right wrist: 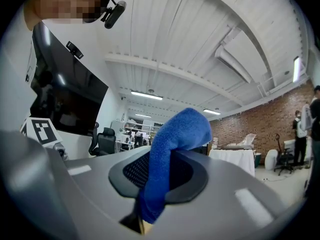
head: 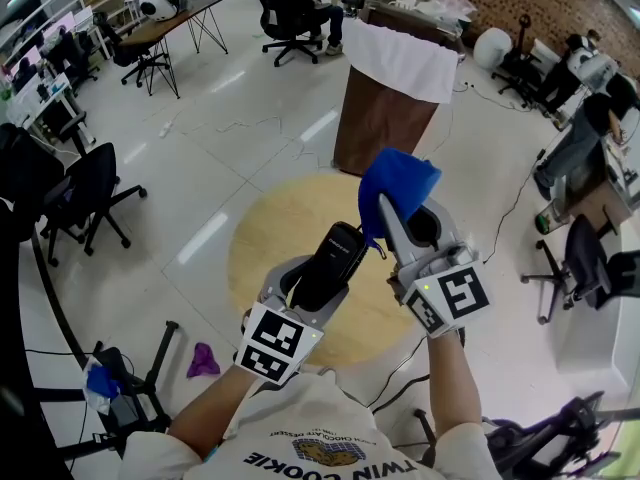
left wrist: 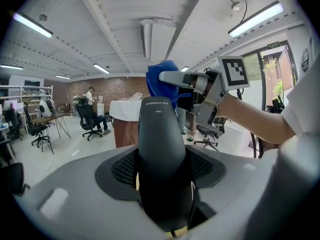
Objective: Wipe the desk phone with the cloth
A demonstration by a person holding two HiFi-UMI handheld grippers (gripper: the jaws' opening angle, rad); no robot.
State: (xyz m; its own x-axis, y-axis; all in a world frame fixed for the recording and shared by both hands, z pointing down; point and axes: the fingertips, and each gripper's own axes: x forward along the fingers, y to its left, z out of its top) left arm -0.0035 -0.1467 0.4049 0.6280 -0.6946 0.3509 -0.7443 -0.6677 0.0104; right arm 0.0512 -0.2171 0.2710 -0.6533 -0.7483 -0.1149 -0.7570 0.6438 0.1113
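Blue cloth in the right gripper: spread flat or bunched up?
Bunched. The blue cloth is pinched between the right gripper's jaws as a narrow fold, its top flopping over above them.

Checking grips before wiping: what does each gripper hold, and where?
Left gripper clamps the black handset by its near end; right gripper pinches the blue cloth by one end.

Head camera looks steeply down on left claw (head: 335,258) and right claw (head: 405,213); claw cameras, close behind, seemingly share a brick wall (left wrist: 115,86).
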